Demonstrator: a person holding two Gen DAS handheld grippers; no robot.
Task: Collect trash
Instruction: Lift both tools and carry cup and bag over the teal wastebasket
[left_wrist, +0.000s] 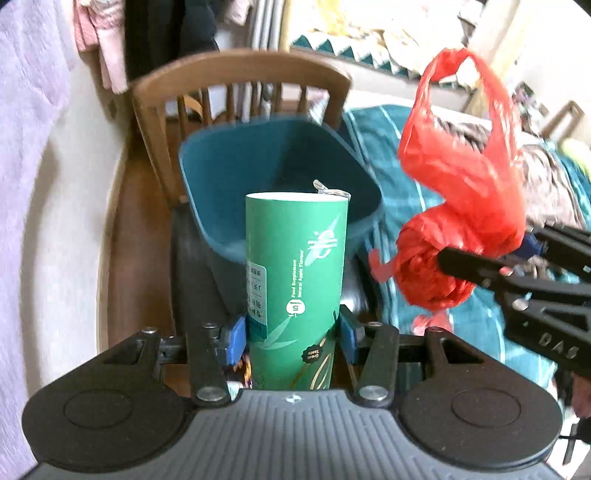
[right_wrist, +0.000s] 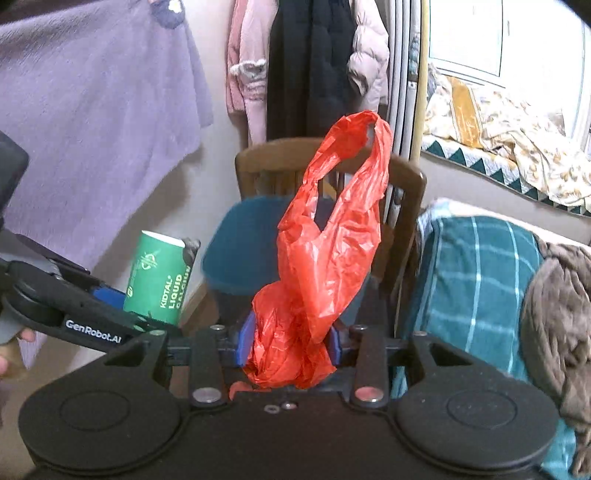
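Green cardboard tube, one, printed "Food Supplement Natural Apple Flavour" and "KIDTAL+ LIQUID CALCIUM", is clamped between the left gripper pads, long axis pointing ahead, open end forward. One teal bin is seen just beyond it on a wooden chair. Red plastic bag, one, is pinched in the right gripper, handles upward. "GenRobot.AI" is read on the left gripper.

I count one green tube, one red plastic bag, one blue bin and one wooden chair. Two grippers: my left gripper and my right gripper, each carrying one item.
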